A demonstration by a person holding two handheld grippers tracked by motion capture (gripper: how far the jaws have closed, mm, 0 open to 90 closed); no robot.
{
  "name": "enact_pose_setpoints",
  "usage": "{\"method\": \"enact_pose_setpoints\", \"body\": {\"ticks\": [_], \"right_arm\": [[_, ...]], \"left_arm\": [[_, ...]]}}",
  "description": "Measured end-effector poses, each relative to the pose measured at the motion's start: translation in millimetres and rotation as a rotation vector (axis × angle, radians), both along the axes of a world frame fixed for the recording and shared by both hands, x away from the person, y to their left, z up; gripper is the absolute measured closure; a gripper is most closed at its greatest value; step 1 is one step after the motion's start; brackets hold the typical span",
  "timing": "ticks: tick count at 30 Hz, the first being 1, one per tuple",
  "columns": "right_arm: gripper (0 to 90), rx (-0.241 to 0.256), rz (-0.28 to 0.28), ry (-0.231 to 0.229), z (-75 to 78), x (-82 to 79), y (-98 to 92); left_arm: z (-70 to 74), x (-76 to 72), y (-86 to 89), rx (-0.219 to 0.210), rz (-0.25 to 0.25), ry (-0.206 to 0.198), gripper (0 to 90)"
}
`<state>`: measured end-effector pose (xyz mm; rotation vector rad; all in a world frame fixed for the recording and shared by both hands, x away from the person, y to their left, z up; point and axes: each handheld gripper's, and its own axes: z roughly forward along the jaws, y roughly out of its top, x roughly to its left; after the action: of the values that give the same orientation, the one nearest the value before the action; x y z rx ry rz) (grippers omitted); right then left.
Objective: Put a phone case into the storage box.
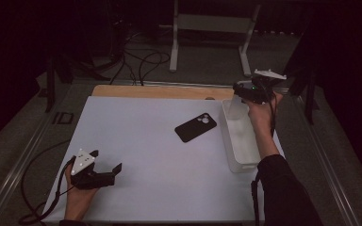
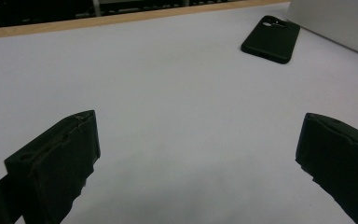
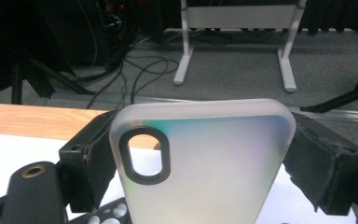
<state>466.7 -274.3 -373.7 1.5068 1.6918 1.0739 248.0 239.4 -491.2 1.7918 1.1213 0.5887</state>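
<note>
One clear phone case (image 3: 205,163) (upright), clamped in right hand-held gripper (image 3: 200,158)

The left gripper (image 1: 108,172) sits low at the near left, jaws wide apart (nothing between them). The right gripper (image 1: 239,90) is raised at the far right, jaws clamped.

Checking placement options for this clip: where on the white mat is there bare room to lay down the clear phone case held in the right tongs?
The widest bare stretch of the white mat lies between the left tongs, the black phone case and the white bin. The far left corner is also free. It is crowded between the black case and the bin, where the right tongs hold the clear phone case.
</note>
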Motion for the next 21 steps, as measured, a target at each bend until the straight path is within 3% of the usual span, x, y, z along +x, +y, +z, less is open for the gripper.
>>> {"method": "enact_pose_setpoints", "body": {"ticks": [7,21], "right_arm": [[16.7,-0.004,-0.013,0.025,-9.6,4.4,0.7],[16.6,-0.057,-0.03,0.093,-37.4,14.4,14.2]], "left_arm": [[0.0,0.0,0.0,0.0,-0.001,0.0,0.4],[0.3,-0.6,0.4,0.0,-0.002,-0.003,0.4]]}}
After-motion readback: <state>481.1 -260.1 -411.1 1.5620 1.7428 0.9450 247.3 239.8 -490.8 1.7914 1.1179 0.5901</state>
